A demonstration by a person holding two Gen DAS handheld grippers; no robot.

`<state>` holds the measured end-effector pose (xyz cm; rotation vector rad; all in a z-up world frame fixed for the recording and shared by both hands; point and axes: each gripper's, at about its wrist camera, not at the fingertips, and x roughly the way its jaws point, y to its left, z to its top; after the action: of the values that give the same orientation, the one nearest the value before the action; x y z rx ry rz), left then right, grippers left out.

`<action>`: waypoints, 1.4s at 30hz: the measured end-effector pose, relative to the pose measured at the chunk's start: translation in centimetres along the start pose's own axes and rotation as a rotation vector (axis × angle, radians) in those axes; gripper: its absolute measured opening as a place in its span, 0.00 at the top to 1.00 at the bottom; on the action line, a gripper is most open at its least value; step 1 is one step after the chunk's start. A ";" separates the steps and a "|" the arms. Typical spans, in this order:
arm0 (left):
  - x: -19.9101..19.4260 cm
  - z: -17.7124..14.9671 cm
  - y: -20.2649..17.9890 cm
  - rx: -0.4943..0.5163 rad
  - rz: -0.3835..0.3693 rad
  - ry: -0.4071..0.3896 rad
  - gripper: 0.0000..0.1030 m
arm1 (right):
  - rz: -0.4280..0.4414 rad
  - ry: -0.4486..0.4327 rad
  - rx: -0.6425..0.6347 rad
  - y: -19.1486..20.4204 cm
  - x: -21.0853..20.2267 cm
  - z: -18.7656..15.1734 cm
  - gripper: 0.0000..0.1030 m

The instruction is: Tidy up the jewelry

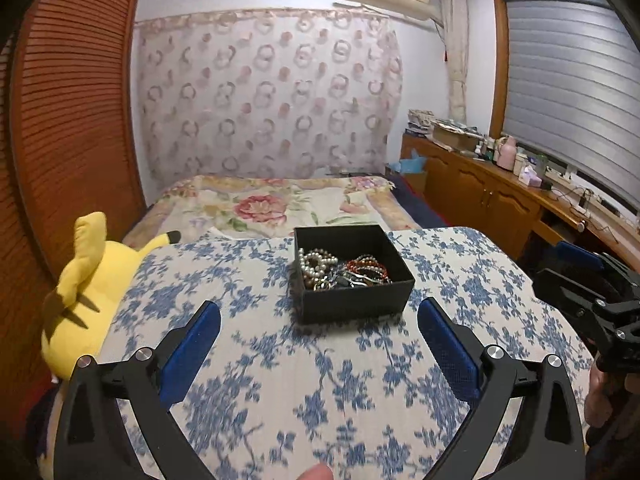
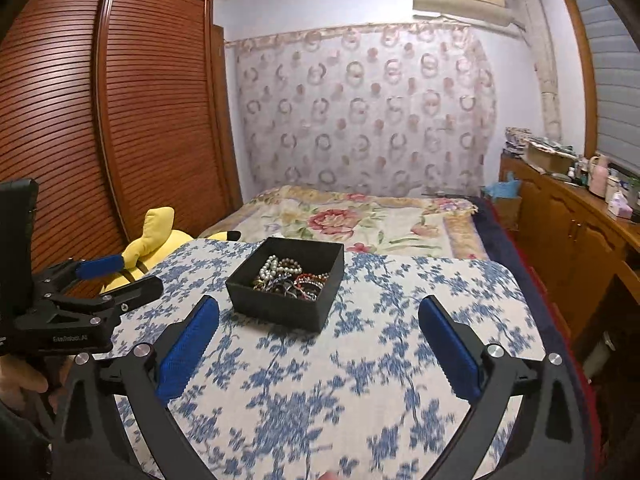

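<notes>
Fingers [image 1: 200,332] spread empty; black box [image 1: 352,276] lies long axis cornerwise.

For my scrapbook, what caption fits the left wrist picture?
Open left gripper faces a black box of bead bracelets on a blue-flowered table.

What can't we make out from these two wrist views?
- Jewelry in the black box: tangled, too small to count pieces in either view.
- Box floor: left wrist view, near wall and the pile hide it.
- Yellow plush: table edge hides its lower body; face not shown.
- Counter clutter: too small and distorted to identify.
- Right gripper: left wrist view, cut off by the frame edge.
</notes>
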<state>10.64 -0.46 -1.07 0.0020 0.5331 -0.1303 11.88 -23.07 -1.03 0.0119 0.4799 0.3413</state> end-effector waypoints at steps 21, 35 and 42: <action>-3.3 -1.2 -0.4 0.014 0.030 -0.033 0.07 | -0.067 -0.040 0.028 0.2 -2.9 -1.5 0.02; -3.5 -1.3 -0.4 0.010 0.031 -0.034 0.07 | -0.068 -0.039 0.032 0.2 -3.0 -1.5 0.02; -3.7 -1.3 -0.5 0.012 0.032 -0.042 0.07 | -0.069 -0.038 0.032 0.2 -3.0 -1.5 0.02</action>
<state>6.72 -0.46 -0.29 0.0198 0.4906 -0.1021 8.69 -23.95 -0.98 0.0327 0.4469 0.2654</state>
